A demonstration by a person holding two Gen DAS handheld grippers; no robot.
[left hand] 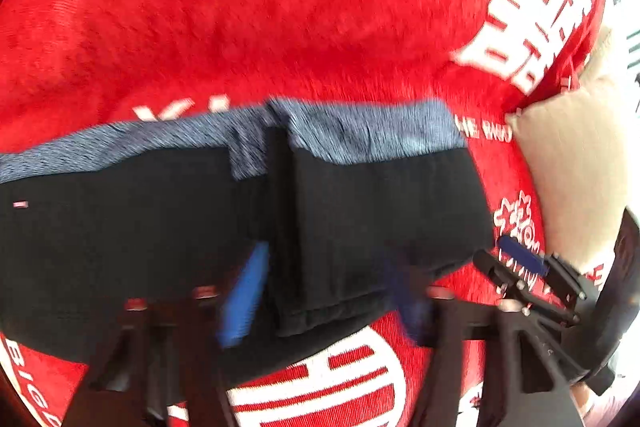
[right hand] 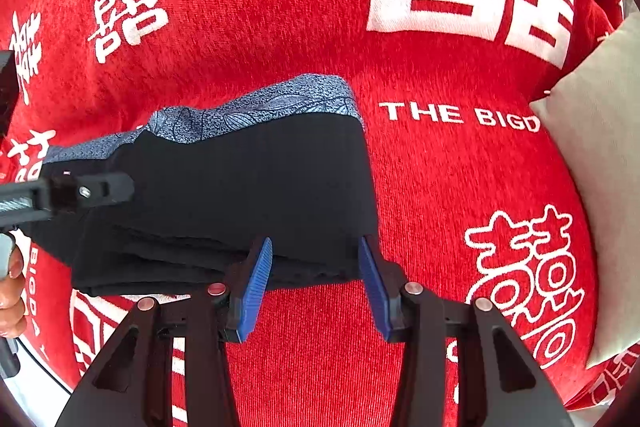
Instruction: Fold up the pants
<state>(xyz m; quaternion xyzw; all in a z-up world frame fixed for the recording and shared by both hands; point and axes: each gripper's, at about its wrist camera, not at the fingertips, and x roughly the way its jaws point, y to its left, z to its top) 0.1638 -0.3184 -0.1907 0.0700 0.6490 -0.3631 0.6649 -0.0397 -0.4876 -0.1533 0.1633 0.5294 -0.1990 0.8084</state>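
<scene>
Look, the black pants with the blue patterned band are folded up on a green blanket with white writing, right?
Not green. The blanket under the folded pants is red, with white writing, as the right wrist view shows clearly. The rest is right: the pants are black with a blue patterned band.

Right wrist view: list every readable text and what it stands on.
"THE BIGD", cut off by the cream pillow: white print on the red blanket.
"THE BI", cut off at the frame's top left: same blanket.
White double-happiness characters: same blanket.
Black pants: no readable text.
</scene>
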